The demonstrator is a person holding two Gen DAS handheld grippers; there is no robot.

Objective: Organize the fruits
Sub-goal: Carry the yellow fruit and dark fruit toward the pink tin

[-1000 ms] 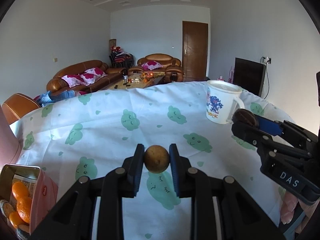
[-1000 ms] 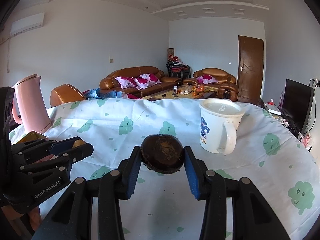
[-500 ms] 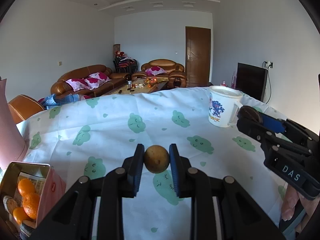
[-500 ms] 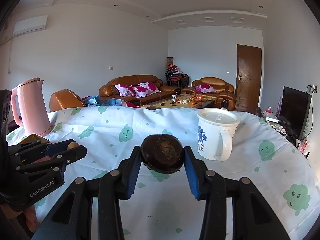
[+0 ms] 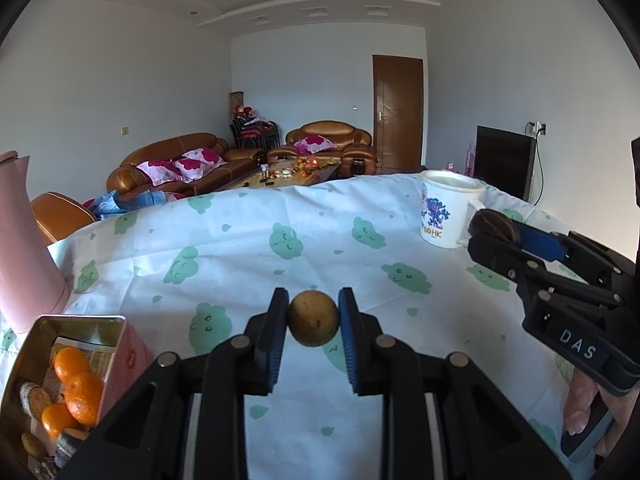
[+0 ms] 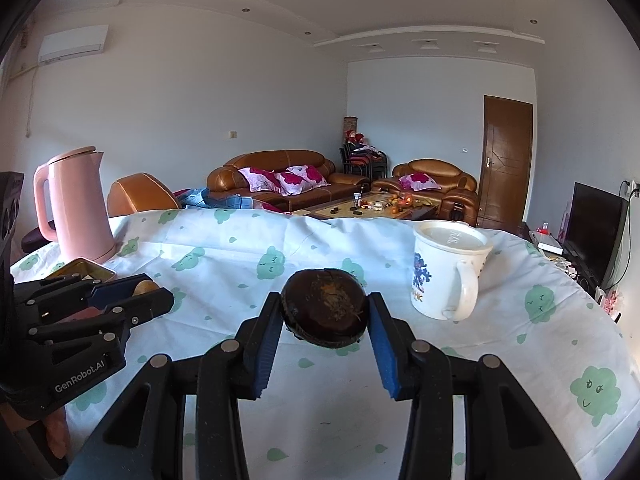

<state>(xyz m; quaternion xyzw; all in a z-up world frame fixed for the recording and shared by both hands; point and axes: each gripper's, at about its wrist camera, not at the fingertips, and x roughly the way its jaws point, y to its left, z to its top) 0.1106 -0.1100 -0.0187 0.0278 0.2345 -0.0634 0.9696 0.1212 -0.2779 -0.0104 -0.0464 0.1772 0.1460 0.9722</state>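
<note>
Left claw (image 5: 313,323) pinched round tan fruit (image 5: 314,323); right claw (image 6: 324,314) pinched dark fruit (image 6: 325,313), long axis across frame, at centre.

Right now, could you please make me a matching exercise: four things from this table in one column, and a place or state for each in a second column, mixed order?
Column one:
1. small tan fruit
2. dark brown fruit
3. oranges
4. white mug

Column two:
A. inside the open tin box
B. standing on the tablecloth, handle showing
C. clamped in the left gripper
D. clamped in the right gripper

Pairs: 1-C, 2-D, 3-A, 4-B
</note>
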